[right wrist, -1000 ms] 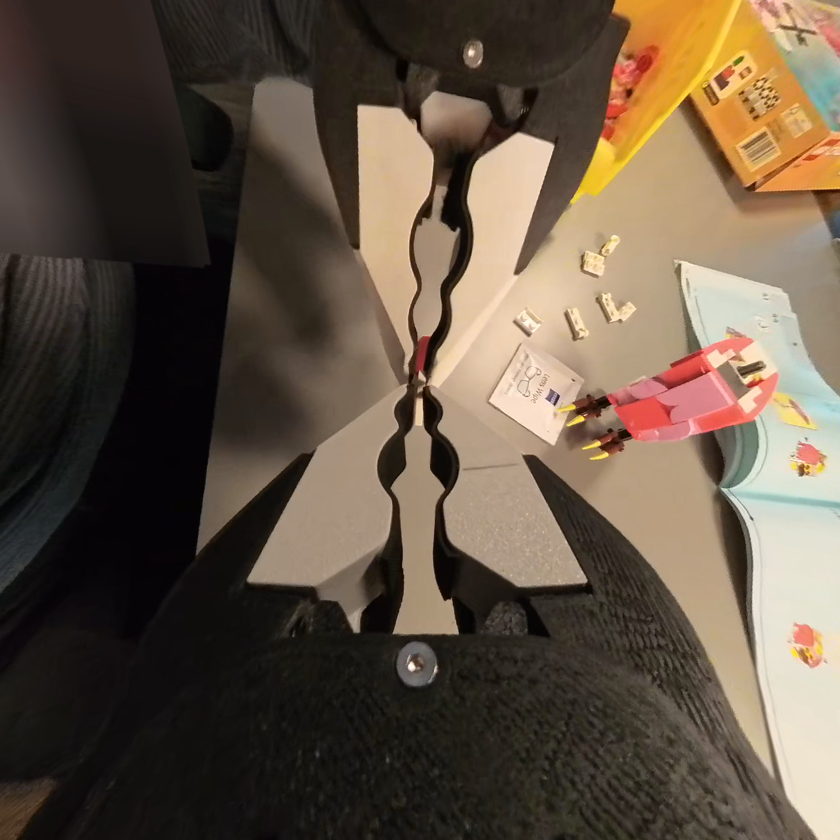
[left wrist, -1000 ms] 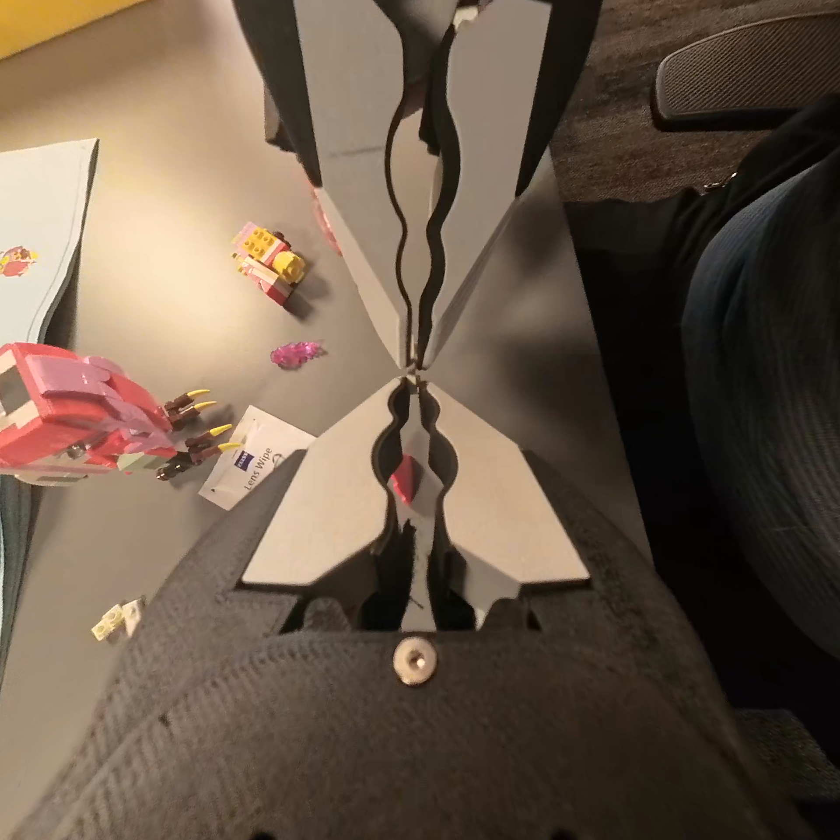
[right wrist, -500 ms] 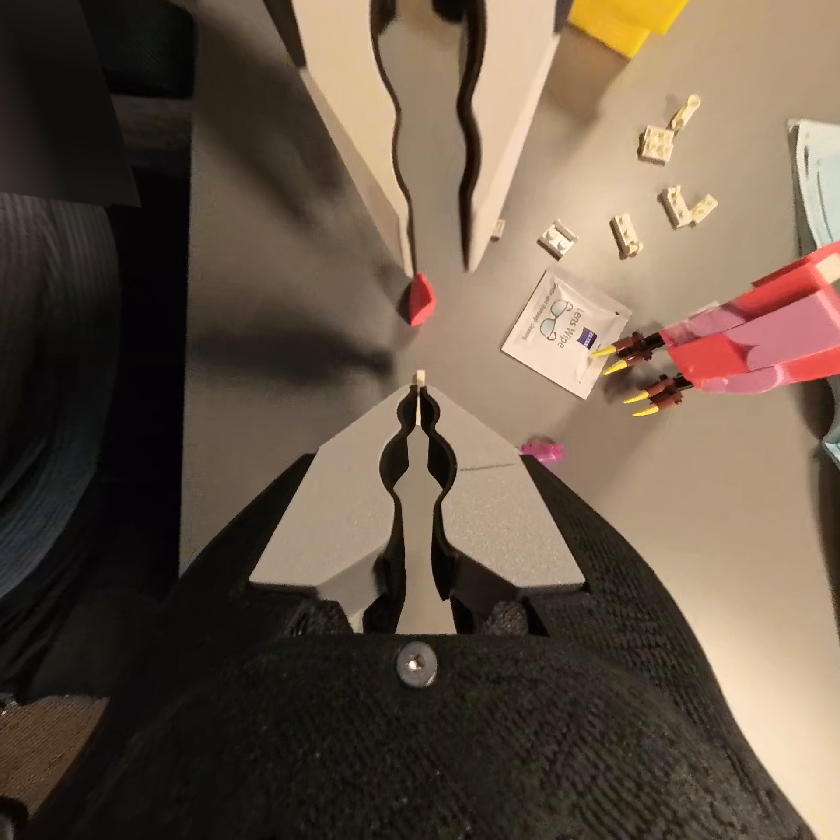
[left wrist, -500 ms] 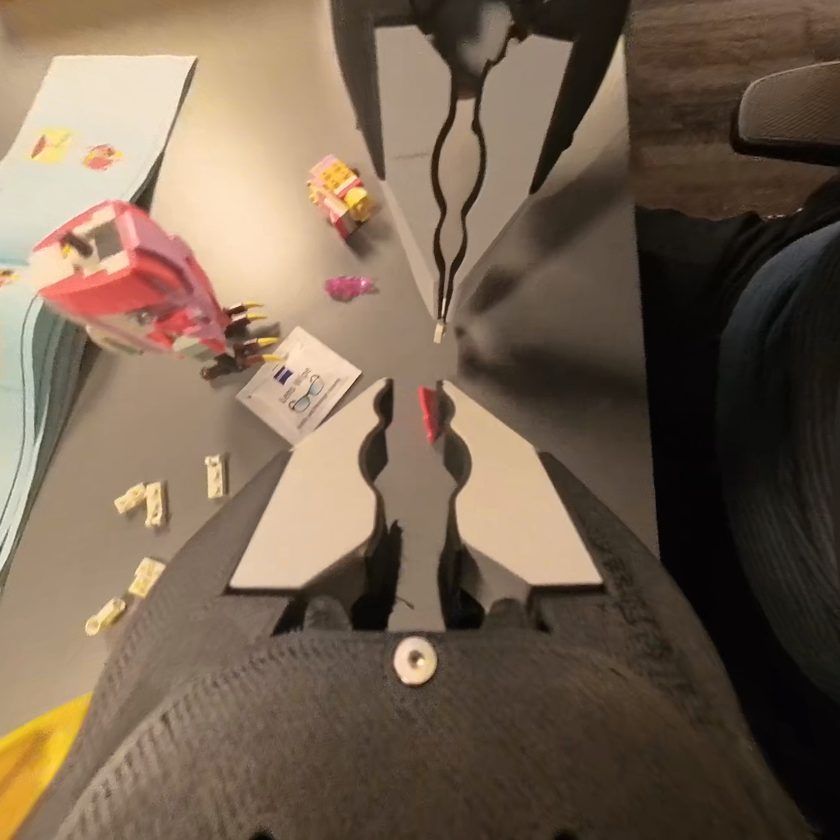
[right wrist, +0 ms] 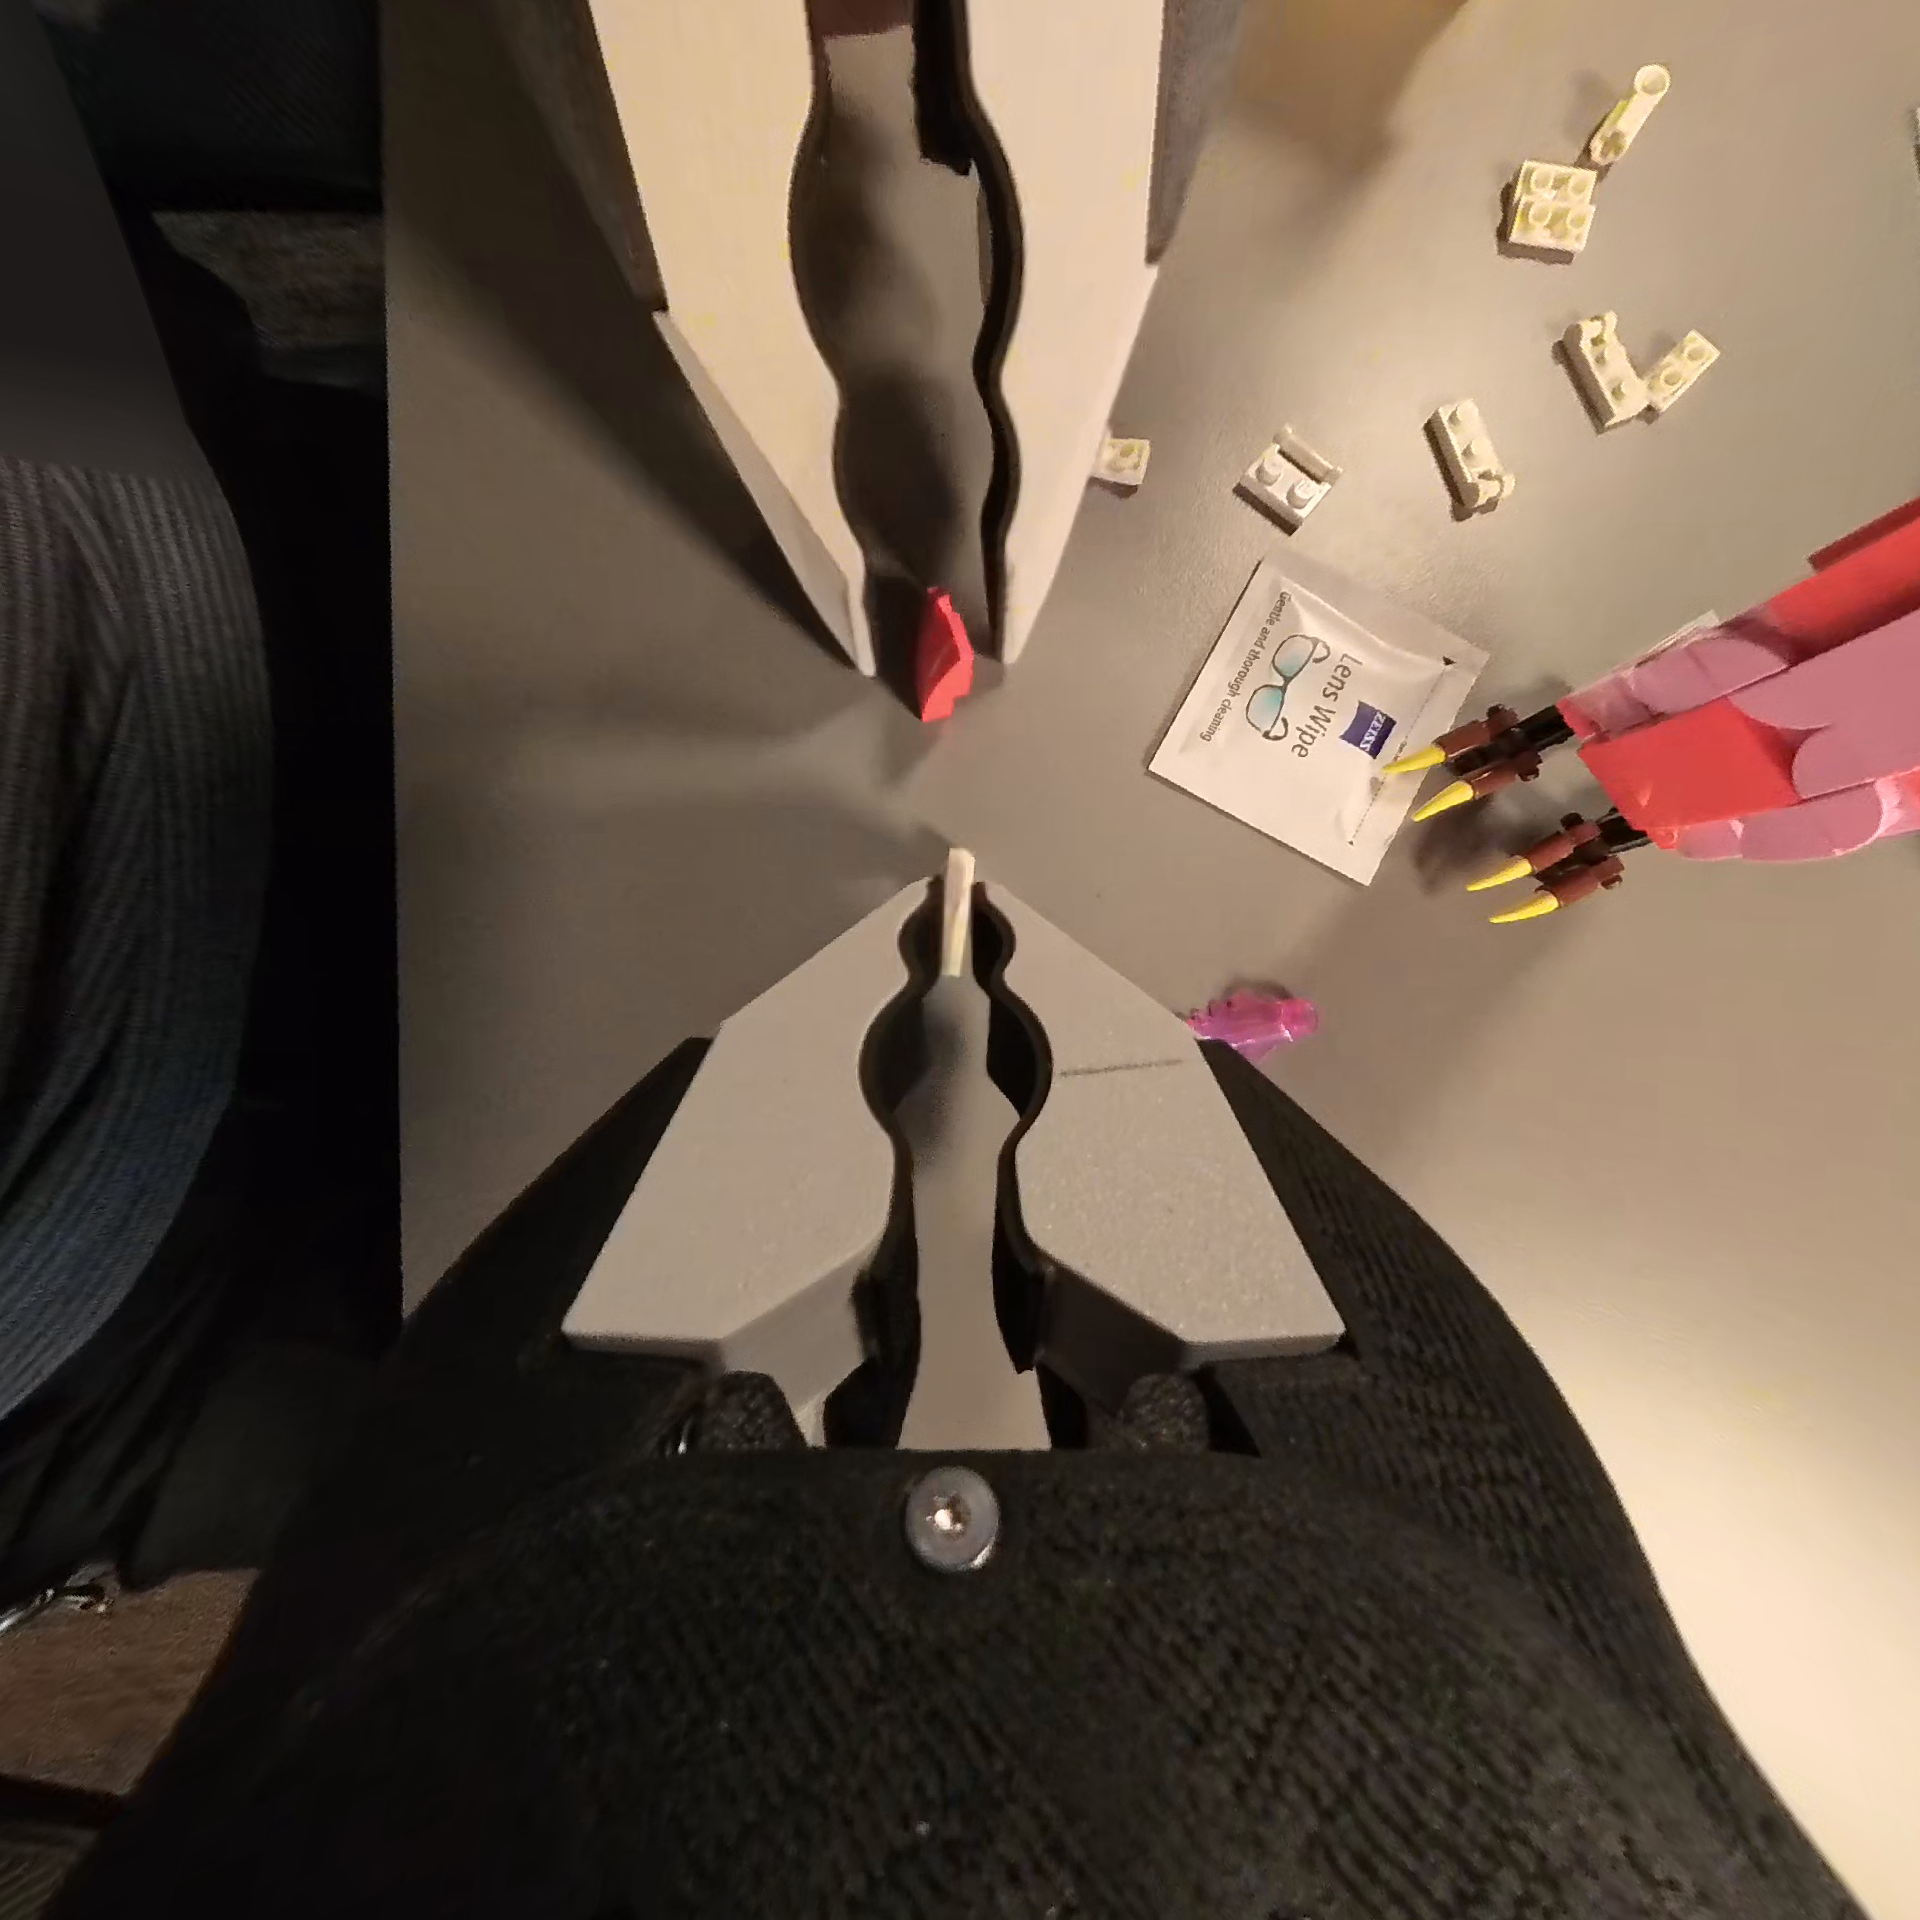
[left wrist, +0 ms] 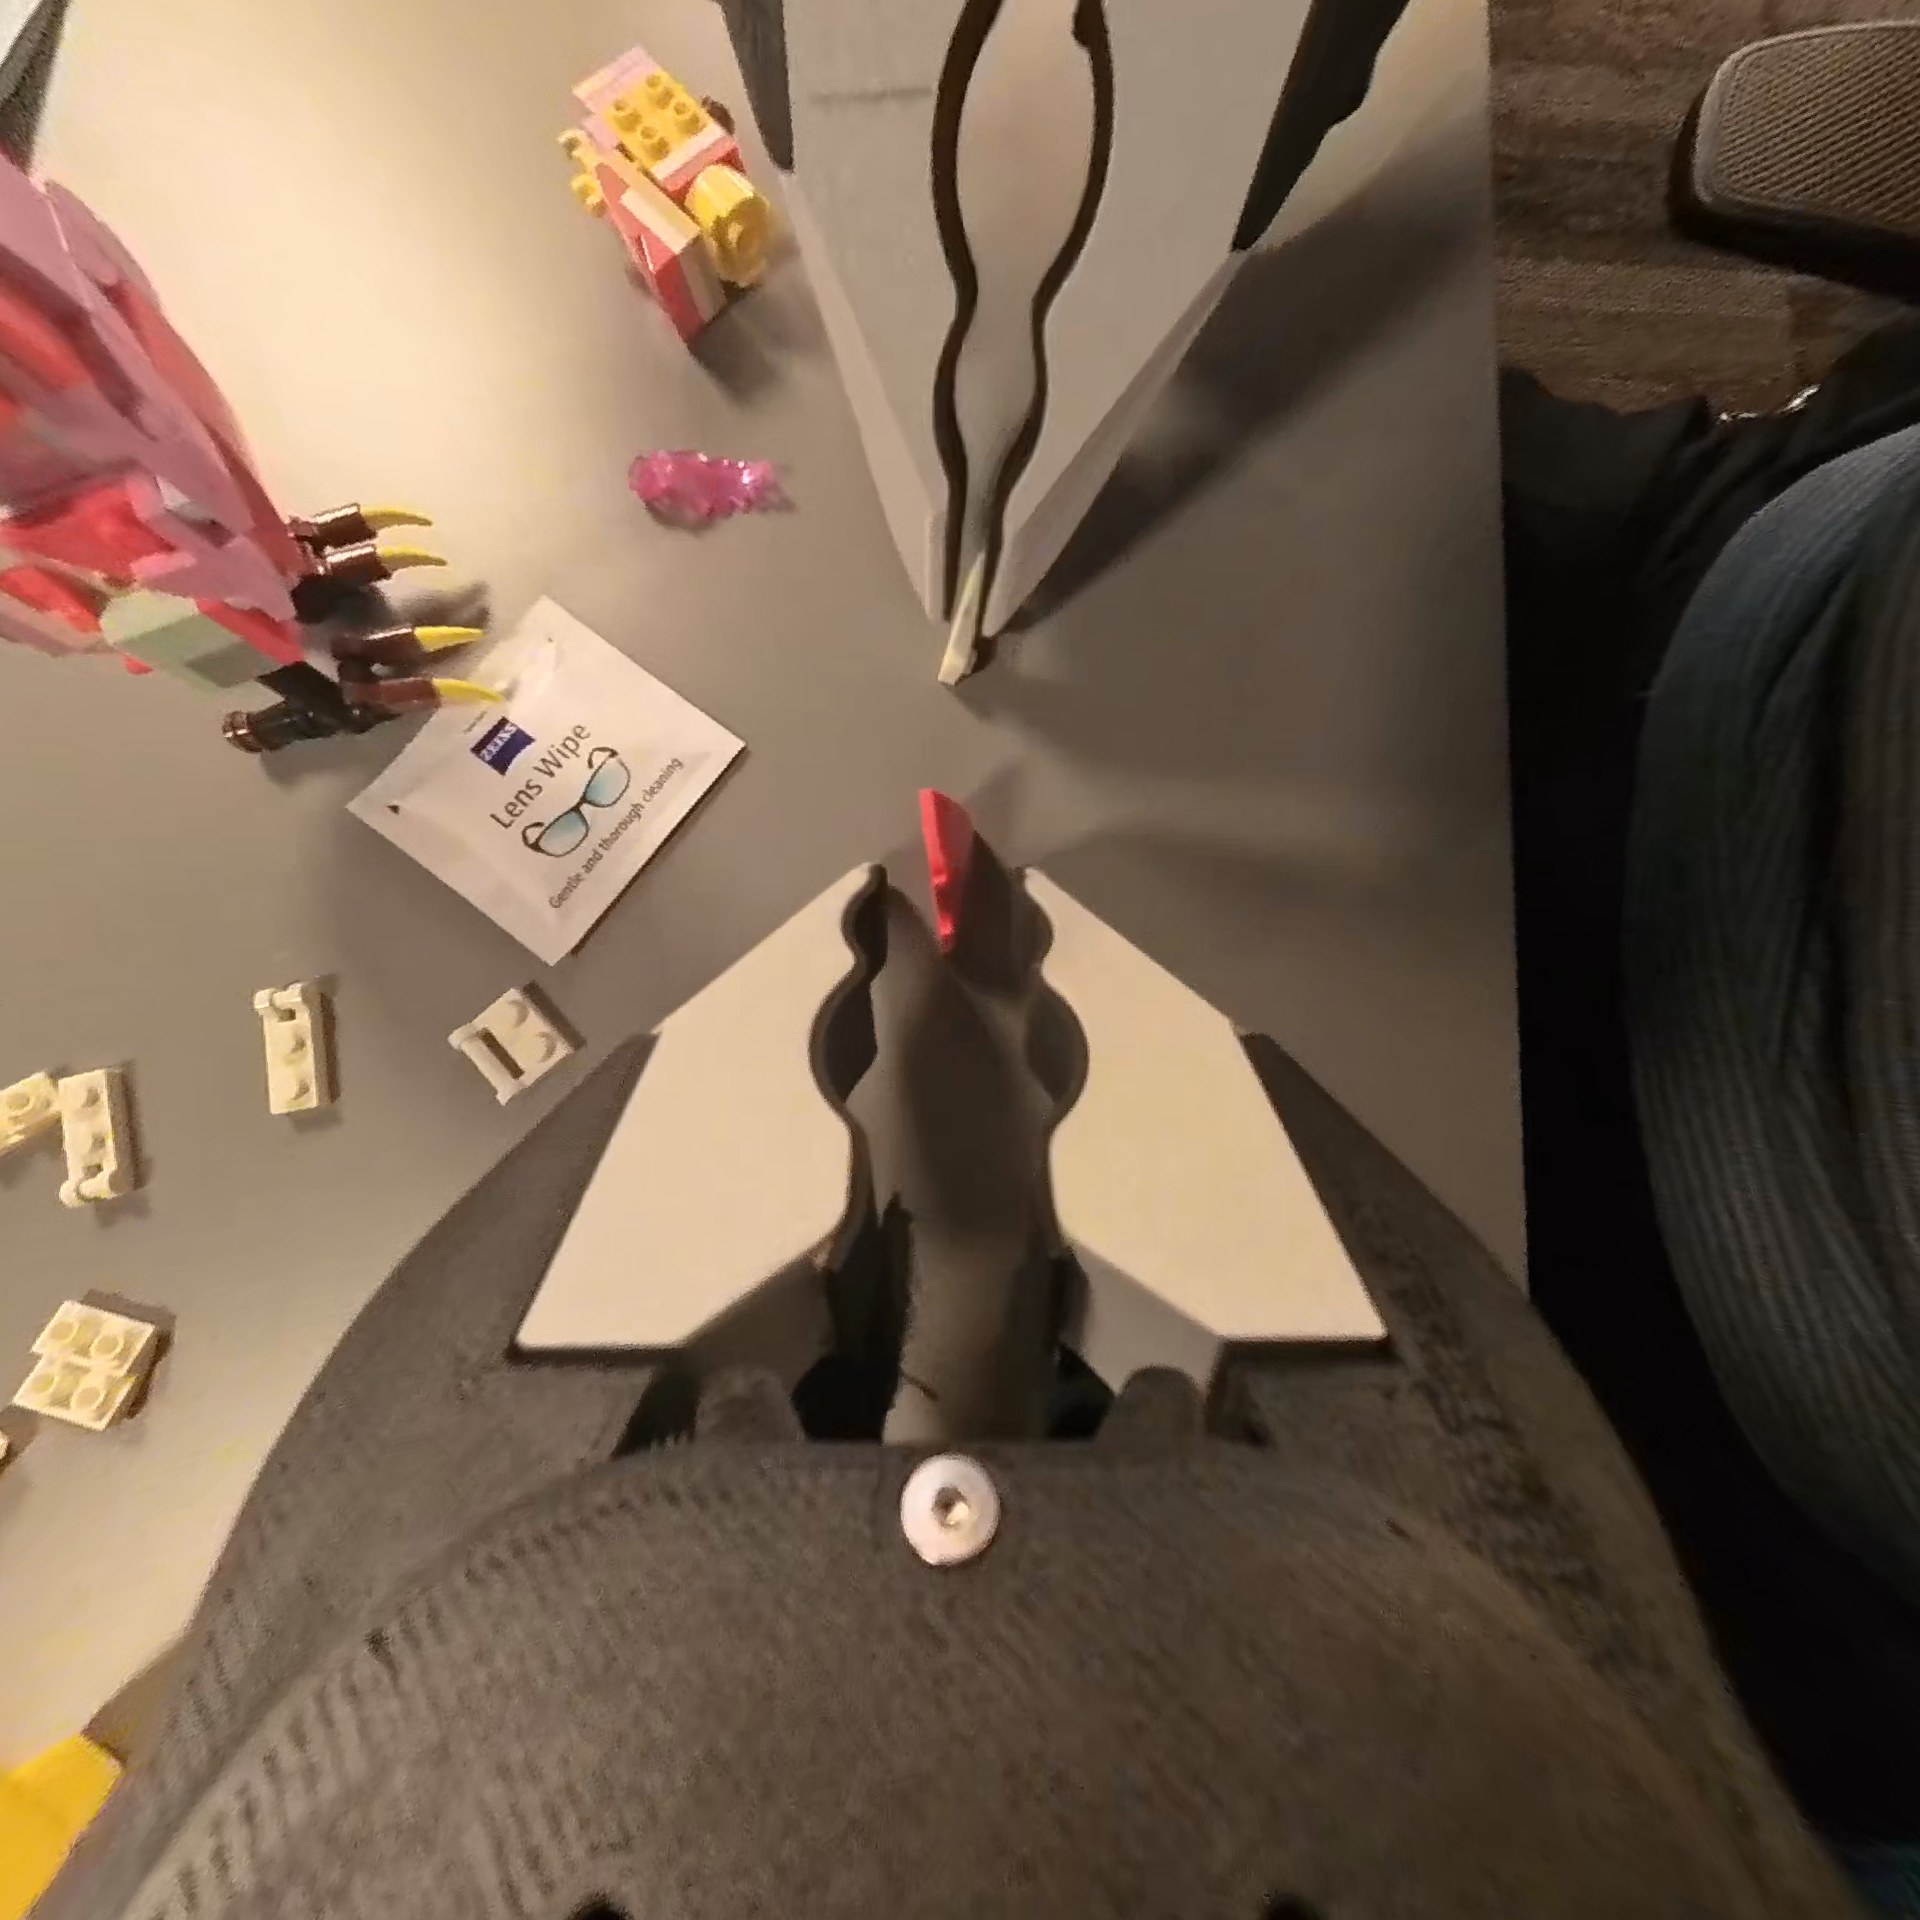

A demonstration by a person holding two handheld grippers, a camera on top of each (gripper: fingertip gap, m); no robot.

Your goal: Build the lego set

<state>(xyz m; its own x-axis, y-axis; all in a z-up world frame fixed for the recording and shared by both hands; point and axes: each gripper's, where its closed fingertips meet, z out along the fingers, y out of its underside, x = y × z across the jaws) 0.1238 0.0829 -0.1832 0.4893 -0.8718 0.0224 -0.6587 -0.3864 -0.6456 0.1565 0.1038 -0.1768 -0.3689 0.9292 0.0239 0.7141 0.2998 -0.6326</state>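
Wipe sachet (left wrist: 548,774), loose bricks (right wrist: 1467,460), chair (left wrist: 1808,156)

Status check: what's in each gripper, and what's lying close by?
Left gripper open, small red brick piece loose against one finger. Right gripper shut on thin cream plate. White wipe sachet beside both, untouched.
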